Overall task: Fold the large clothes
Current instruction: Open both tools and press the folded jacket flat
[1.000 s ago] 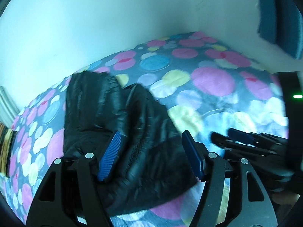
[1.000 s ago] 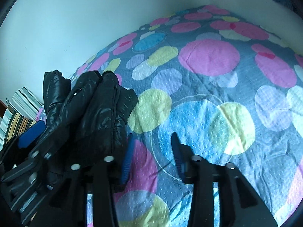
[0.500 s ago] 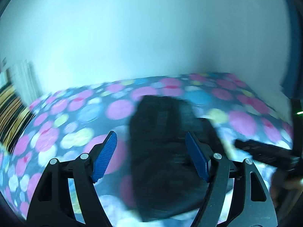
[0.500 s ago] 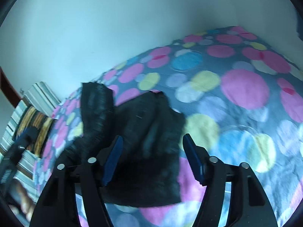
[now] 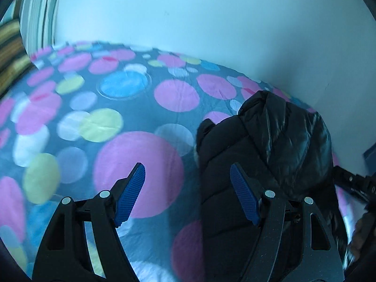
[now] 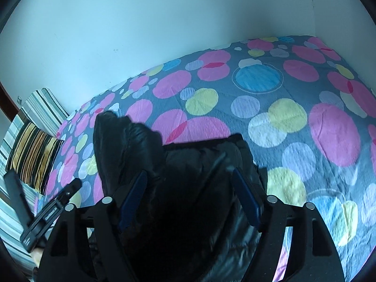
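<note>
A black puffer jacket (image 5: 270, 150) lies bunched and folded over on the dotted bedspread (image 5: 131, 155). My left gripper (image 5: 188, 188) hangs open over a pink dot just left of the jacket, with nothing between its blue pads; its right finger (image 5: 244, 197) overlaps the jacket's edge in the view. In the right wrist view the jacket (image 6: 188, 164) fills the lower middle. My right gripper (image 6: 190, 195) hovers above it with jaws opening; the jacket shows between the pads, which do not press on it. Each gripper shows at the edge of the other's view.
A pale wall (image 6: 141, 35) runs along the bed's far side. Striped pillows (image 6: 35, 155) lie at the bed's left end, also seen as a striped pillow (image 5: 35, 18) at top left. Dotted bedspread (image 6: 317, 117) stretches to the right of the jacket.
My left gripper swung sideways off the jacket, which now sits at the right of its view. My right gripper widened its jaws and came over the jacket, higher above the bed.
</note>
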`<control>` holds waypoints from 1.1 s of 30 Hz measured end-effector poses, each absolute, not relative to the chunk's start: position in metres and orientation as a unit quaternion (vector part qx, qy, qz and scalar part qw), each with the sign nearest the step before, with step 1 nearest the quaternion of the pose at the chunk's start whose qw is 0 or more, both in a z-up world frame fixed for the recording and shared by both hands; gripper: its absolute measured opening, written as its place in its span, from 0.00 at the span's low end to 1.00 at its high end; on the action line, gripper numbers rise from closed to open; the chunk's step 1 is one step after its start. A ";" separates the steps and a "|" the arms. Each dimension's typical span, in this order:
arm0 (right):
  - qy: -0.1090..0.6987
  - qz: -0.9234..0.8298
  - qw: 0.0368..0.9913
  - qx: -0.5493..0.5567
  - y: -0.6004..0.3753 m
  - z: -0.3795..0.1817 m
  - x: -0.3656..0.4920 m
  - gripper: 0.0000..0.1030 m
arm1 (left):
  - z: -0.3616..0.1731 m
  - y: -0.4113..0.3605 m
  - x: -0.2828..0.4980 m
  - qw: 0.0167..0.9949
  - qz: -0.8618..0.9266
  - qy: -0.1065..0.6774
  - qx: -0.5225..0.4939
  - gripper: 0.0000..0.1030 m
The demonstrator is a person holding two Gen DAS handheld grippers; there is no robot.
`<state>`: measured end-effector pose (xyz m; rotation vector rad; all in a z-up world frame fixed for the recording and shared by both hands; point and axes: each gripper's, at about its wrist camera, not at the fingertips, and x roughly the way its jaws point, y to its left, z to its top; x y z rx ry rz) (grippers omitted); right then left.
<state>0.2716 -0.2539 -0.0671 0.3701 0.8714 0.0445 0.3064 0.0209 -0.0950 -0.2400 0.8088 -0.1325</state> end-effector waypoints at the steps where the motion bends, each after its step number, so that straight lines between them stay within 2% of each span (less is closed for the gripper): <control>1: 0.420 0.019 0.890 0.176 -0.253 -0.065 0.276 0.74 | -0.099 0.022 0.315 0.907 -0.070 0.397 -0.124 0.72; 11: 0.443 0.035 0.880 0.164 -0.245 -0.056 0.311 0.75 | -0.132 0.007 0.342 0.887 -0.121 0.424 -0.138 0.72; 29: 0.438 0.093 0.866 0.224 -0.261 -0.061 0.296 0.75 | -0.140 -0.029 0.341 0.880 -0.156 0.433 -0.116 0.71; 33: 0.446 0.075 0.868 0.204 -0.258 -0.069 0.297 0.75 | -0.140 -0.039 0.338 0.883 -0.155 0.431 -0.100 0.71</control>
